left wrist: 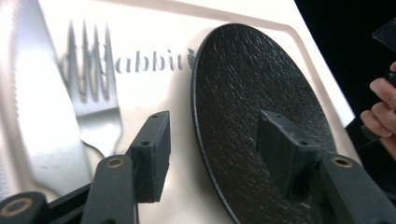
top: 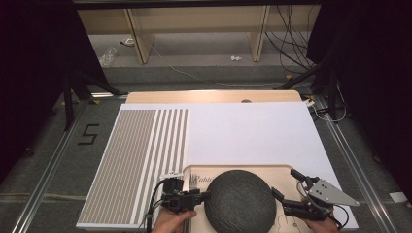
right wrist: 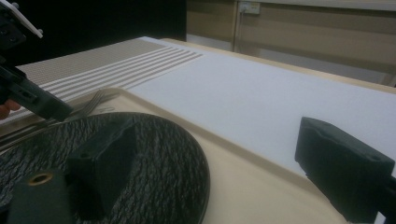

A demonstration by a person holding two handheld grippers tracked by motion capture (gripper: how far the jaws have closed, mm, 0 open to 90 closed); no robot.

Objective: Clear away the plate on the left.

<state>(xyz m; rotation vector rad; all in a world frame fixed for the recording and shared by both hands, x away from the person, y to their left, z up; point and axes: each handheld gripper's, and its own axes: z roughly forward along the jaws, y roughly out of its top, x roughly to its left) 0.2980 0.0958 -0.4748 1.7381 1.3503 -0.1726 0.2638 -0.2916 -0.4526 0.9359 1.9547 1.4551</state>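
Wooden table carries white mat, striped at left; beige tray rests on mat's near edge.

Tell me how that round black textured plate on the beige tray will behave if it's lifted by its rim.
The round black textured plate looks rigid, so it probably won't flex. Its rough, pebbled surface should give the fingers some grip. It lies flat and wide on the beige tray, so it likely won't roll, though lifted from one edge it may tilt. Its material looks ceramic-like, possibly breakable.
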